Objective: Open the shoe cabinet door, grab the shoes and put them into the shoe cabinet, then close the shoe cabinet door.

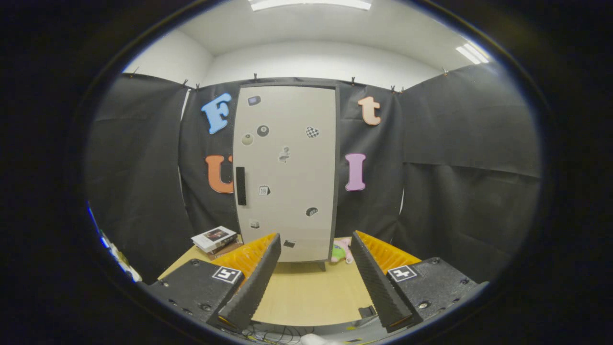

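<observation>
Your handheld two-finger gripper is held level and faces straight ahead, its two long ribbed fingers spread wide apart with a broad gap between them. Nothing sits between the fingers and neither one presses on anything. Each finger carries a dark textured block at its base, and each block bears a small square black-and-white marker on its top face.

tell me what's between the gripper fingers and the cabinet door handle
In the gripper view, bare wooden tabletop lies between the open gripper and the shut shoe cabinet; above it is plain door up to the handle.
</observation>
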Tool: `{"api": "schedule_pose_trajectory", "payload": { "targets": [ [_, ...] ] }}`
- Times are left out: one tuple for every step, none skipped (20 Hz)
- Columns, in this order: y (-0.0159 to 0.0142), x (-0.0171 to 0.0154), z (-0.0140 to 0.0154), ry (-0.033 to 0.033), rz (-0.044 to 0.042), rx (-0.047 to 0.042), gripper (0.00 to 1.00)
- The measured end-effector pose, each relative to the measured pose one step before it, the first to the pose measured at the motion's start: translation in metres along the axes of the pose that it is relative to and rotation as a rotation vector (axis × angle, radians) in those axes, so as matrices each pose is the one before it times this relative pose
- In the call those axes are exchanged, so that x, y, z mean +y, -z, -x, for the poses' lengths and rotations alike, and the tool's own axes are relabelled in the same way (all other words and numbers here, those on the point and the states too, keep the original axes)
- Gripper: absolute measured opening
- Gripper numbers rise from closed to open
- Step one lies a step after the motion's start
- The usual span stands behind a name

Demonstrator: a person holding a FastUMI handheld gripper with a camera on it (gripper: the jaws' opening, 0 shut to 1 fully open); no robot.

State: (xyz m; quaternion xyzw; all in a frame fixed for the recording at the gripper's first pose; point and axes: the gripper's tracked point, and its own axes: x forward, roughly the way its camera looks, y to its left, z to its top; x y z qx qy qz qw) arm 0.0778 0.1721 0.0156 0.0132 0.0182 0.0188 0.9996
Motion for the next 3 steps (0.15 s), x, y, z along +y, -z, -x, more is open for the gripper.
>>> {"api": "schedule_pose_trajectory", "payload": {
  "targets": [
    [-0.00125,0.00097,-0.00052,0.00040,-0.00033,-0.00070,0.96],
    [-0.00172,0.00079,-0.00006,-0.00026,0.00058,-0.00299,0.96],
    [-0.00074,-0.00008,0.00035,0.00070,0.00043,-0.00217,0.96]
  ]
}}
